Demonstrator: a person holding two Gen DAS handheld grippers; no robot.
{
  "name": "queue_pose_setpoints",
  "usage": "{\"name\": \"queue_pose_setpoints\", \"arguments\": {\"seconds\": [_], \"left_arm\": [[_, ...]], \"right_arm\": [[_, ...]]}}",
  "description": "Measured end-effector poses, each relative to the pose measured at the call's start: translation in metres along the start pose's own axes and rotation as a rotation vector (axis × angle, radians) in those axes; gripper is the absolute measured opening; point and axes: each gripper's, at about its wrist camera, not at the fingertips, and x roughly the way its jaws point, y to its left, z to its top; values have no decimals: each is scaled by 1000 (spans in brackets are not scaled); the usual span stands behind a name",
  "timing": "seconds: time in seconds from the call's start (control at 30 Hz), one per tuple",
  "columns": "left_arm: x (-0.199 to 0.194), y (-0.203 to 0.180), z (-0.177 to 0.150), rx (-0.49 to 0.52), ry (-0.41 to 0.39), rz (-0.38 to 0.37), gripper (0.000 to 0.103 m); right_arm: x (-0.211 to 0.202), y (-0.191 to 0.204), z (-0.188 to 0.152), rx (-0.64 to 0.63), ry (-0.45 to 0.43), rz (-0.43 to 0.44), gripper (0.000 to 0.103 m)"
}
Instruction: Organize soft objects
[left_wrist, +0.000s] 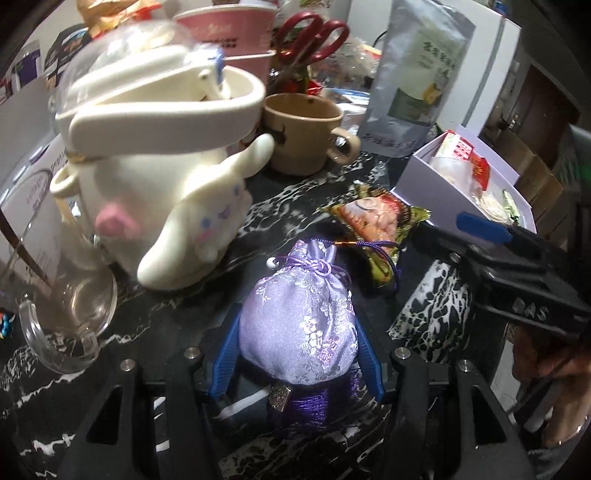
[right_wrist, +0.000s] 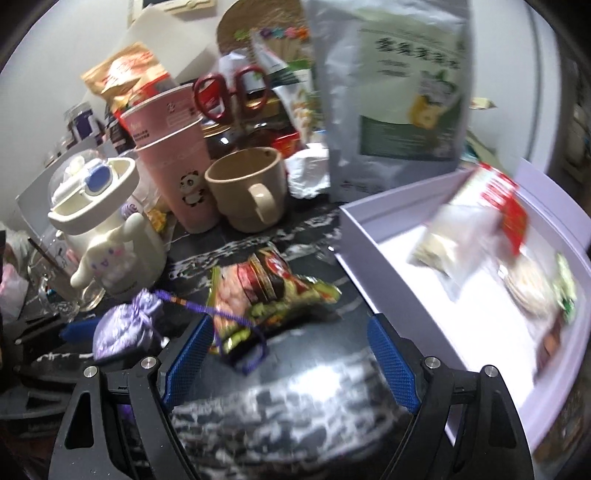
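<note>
A lilac brocade drawstring pouch (left_wrist: 301, 317) with a purple cord and tassel sits between the blue pads of my left gripper (left_wrist: 297, 354), which is shut on it just above the dark marble table. The pouch also shows in the right wrist view (right_wrist: 123, 328). A snack packet (left_wrist: 376, 221) lies just beyond it, also in the right wrist view (right_wrist: 266, 295). My right gripper (right_wrist: 291, 354) is open and empty above the table, near the packet; it shows at the right in the left wrist view (left_wrist: 480, 225). A white open box (right_wrist: 369, 236) holding soft packets stands at the right.
A white character mug (left_wrist: 159, 177), a beige cup (left_wrist: 303, 133), a pink paper cup (right_wrist: 173, 162), a glass cup (left_wrist: 70, 306), a silver pouch bag (left_wrist: 417, 74) and red scissors (left_wrist: 314, 33) crowd the back and left of the table.
</note>
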Motion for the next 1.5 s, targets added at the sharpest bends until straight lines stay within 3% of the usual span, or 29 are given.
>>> {"name": "queue_pose_setpoints", "arguments": {"seconds": [0.2, 0.47, 0.6, 0.63, 0.7, 0.77, 0.87, 1.5], "left_arm": [[6, 8, 5, -22, 5, 31, 56], [12, 15, 10, -41, 19, 27, 56], [13, 14, 11, -41, 22, 14, 56], [13, 14, 11, -39, 21, 13, 56], [13, 14, 11, -35, 19, 16, 56], [13, 14, 10, -31, 21, 15, 56], [12, 13, 9, -24, 24, 2, 56], [-1, -19, -9, 75, 34, -87, 56]], "right_arm": [[33, 15, 18, -79, 28, 53, 86], [58, 21, 23, -100, 56, 47, 88], [71, 29, 23, -154, 111, 18, 90], [76, 29, 22, -153, 126, 13, 90], [82, 26, 18, -128, 147, 3, 79], [79, 23, 15, -124, 130, -37, 58], [71, 16, 9, -90, 129, -25, 53], [-10, -5, -65, 103, 115, -111, 49]]}}
